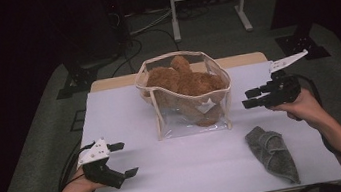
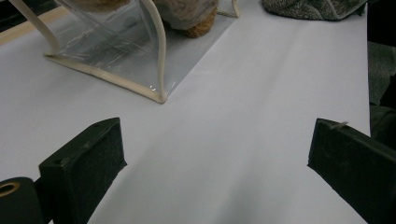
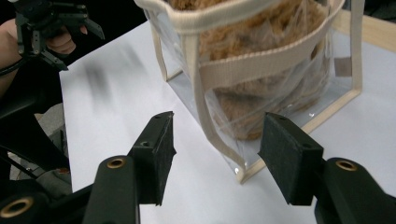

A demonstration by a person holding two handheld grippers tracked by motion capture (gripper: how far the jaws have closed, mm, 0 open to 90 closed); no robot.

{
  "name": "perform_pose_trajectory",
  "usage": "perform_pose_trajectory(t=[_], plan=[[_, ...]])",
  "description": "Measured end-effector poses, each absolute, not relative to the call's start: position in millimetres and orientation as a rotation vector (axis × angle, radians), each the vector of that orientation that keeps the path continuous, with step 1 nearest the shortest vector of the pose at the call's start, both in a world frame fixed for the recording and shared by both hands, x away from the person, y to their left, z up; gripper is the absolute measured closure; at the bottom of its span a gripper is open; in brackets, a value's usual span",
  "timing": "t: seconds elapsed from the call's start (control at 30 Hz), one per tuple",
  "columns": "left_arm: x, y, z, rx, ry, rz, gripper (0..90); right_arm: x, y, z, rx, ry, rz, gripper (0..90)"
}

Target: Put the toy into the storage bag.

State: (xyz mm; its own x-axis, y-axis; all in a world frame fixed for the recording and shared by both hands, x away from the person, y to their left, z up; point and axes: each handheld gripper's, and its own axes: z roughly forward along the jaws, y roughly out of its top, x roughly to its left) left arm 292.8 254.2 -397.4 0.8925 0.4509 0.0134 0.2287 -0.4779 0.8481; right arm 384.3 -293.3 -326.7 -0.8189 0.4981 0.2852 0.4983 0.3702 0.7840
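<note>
High view first: right gripper point(image 1: 249, 99) sits just off the right side of the clear bag point(image 1: 186, 96), level, aimed at the bag's right wall. Its jaws stand part open with nothing between them and no contact with the bag. Right gripper view confirms it: the gripper point(image 3: 217, 149) has both black pads apart, and the bag's near bottom corner point(image 3: 243, 172) lies in the gap between them, farther off than the pads, not pinched. The bag's cream webbing strap point(image 3: 261, 63) runs across its clear wall above that corner.

Left gripper point(image 1: 124, 159) rests near the front left of the bag, well apart from it, low over the white table top point(image 1: 126, 117). Its jaws are spread wide, empty. Left gripper view shows the same gripper point(image 2: 217, 154) with the pads far apart over bare white surface, the bag's cream-trimmed corner point(image 2: 161, 98) ahead of it.

Bag itself stands upright at the middle rear of the table, mouth open, cream binding round the rim. A brown plush toy point(image 1: 186, 81) is inside, filling most of it and rising slightly above the rim.

A grey cloth point(image 1: 272, 151), crumpled, lies on the table to the front right of the bag, apart from it, below the right hand point(image 1: 303, 105).
</note>
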Motion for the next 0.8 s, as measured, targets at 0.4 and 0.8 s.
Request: perform_pose_trajectory(t=[0.4, 0.8], plan=[[293.2, 252.7, -398.7, 2.089, 0.490, 0.289, 3.1, 374.4, -298.4, -346.5, -0.965, -2.554, -1.500, 43.1], [293.9, 249.0, -399.8, 2.093, 0.488, 0.294, 3.1, 364.7, -307.7, -366.6, -1.014, -2.510, -1.512, 42.7]])
